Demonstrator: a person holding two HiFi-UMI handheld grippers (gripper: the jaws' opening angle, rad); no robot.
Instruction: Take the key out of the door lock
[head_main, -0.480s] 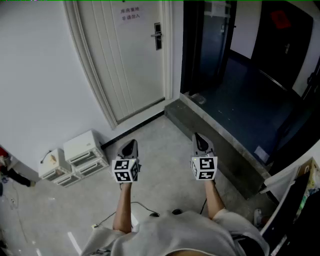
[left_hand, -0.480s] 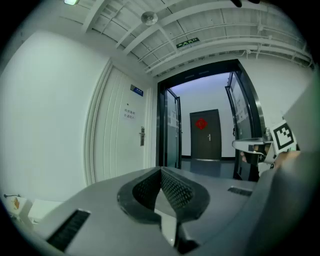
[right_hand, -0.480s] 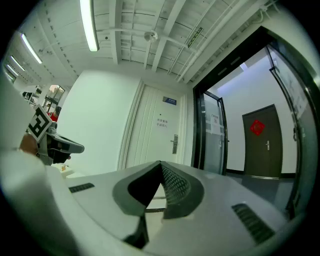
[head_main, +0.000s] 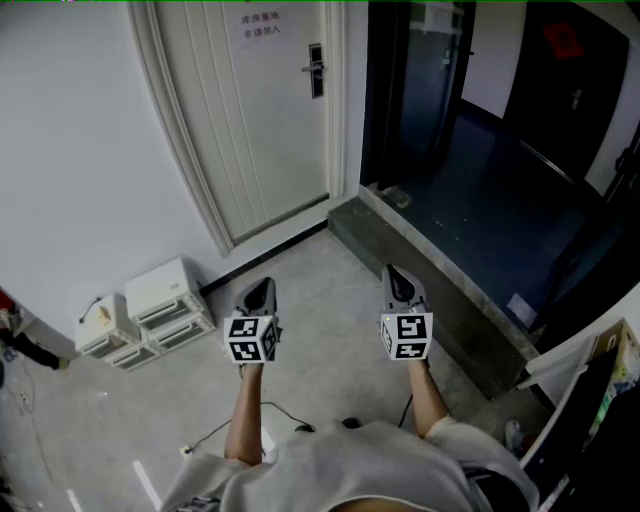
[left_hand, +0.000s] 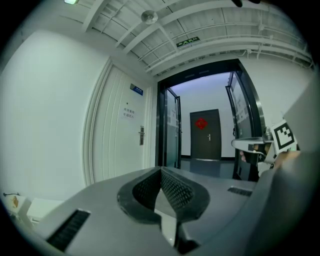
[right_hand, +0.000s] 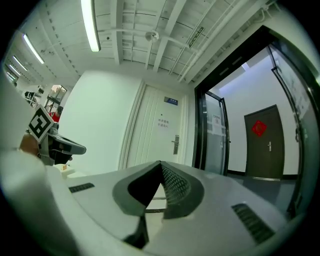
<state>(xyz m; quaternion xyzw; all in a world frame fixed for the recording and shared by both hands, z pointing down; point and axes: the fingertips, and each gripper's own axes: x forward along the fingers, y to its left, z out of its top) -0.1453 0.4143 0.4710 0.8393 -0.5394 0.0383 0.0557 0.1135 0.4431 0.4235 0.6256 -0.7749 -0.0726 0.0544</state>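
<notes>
Our left gripper (head_main: 262, 290) and right gripper (head_main: 397, 275) have fingers closed, empty. The key, too small to see at the dark metal lock (head_main: 315, 71) of the white panelled door (head_main: 265, 130) well ahead, is likely light, stiff, slippery: we'd pinch its flat head

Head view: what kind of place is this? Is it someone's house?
Probably an office or workshop corridor, not a home: a white door with a paper notice stuck on it, a bare concrete floor, and a green exit sign under an open ceiling of pipes.
</notes>
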